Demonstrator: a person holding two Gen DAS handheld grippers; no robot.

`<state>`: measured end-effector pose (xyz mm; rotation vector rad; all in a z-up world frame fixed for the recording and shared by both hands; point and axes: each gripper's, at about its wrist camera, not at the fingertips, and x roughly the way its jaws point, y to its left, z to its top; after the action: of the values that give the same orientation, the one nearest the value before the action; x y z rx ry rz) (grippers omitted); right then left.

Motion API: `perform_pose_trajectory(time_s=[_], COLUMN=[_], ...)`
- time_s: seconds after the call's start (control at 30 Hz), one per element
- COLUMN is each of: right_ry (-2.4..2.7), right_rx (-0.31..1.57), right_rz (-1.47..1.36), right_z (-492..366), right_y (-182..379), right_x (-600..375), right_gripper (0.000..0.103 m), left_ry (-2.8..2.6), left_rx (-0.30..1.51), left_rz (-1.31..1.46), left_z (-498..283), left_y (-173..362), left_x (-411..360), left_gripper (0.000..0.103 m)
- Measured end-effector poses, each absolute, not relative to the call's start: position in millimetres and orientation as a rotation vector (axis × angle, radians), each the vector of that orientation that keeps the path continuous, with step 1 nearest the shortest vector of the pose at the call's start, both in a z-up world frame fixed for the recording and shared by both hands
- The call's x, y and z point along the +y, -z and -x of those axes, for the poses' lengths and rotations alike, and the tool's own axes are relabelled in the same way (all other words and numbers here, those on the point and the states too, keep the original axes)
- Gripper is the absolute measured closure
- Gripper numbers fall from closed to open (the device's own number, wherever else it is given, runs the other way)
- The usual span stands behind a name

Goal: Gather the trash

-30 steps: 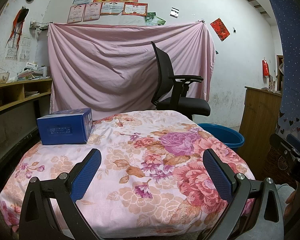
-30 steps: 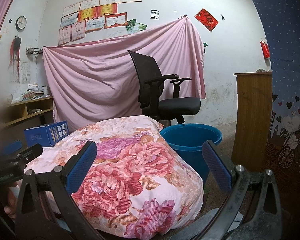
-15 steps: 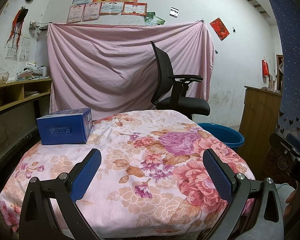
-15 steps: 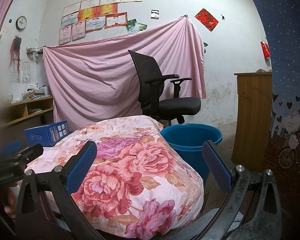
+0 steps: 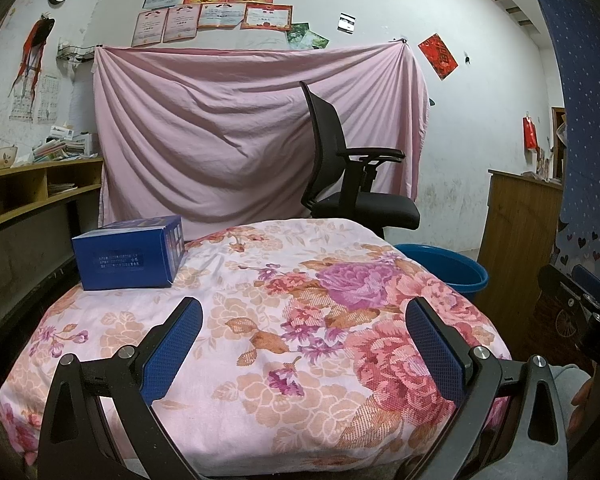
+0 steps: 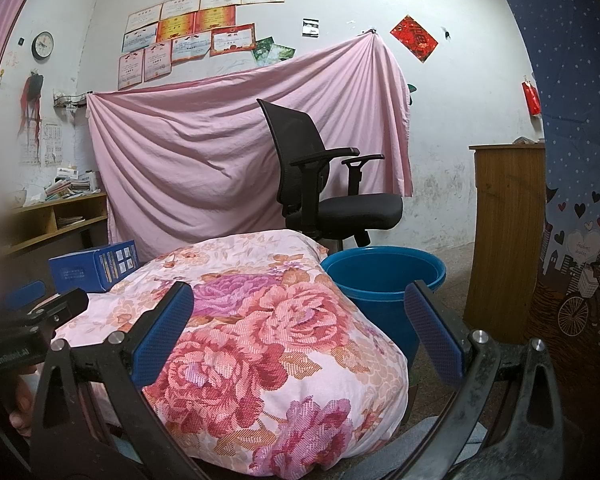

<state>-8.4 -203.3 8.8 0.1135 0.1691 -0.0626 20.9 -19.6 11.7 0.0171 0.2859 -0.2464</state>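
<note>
A blue cardboard box (image 5: pixel 130 254) lies on the far left of a table draped in a floral cloth (image 5: pixel 260 320); the right wrist view shows the same box (image 6: pixel 94 266) at left. A blue plastic bucket (image 6: pixel 384 288) stands on the floor just right of the table, its rim (image 5: pixel 444 268) showing in the left wrist view. My left gripper (image 5: pixel 302 340) is open over the near part of the cloth, nothing between its fingers. My right gripper (image 6: pixel 298 328) is open too, low at the table's right corner, near the bucket.
A black office chair (image 5: pixel 352 172) stands behind the table before a hung pink sheet (image 5: pixel 220 132). A wooden cabinet (image 6: pixel 504 224) is right of the bucket. Wooden shelves (image 5: pixel 24 196) run along the left wall. A blue patterned curtain (image 6: pixel 580 160) hangs at far right.
</note>
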Motion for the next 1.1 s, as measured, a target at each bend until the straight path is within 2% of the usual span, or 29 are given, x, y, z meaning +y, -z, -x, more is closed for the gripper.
perform_pose_trajectory(time_s=[1.1], right_ry=[0.063], right_rx=[0.171], right_rz=[-0.115], right_z=[7.9], right_y=[-10.1], right_x=[-202.9], right_gripper=[0.0], left_ry=[0.253], left_rx=[0.293], left_rz=[-0.019], left_z=[-18.9], left_y=[-9.3], left_x=[-20.2], left_gripper=[0.003])
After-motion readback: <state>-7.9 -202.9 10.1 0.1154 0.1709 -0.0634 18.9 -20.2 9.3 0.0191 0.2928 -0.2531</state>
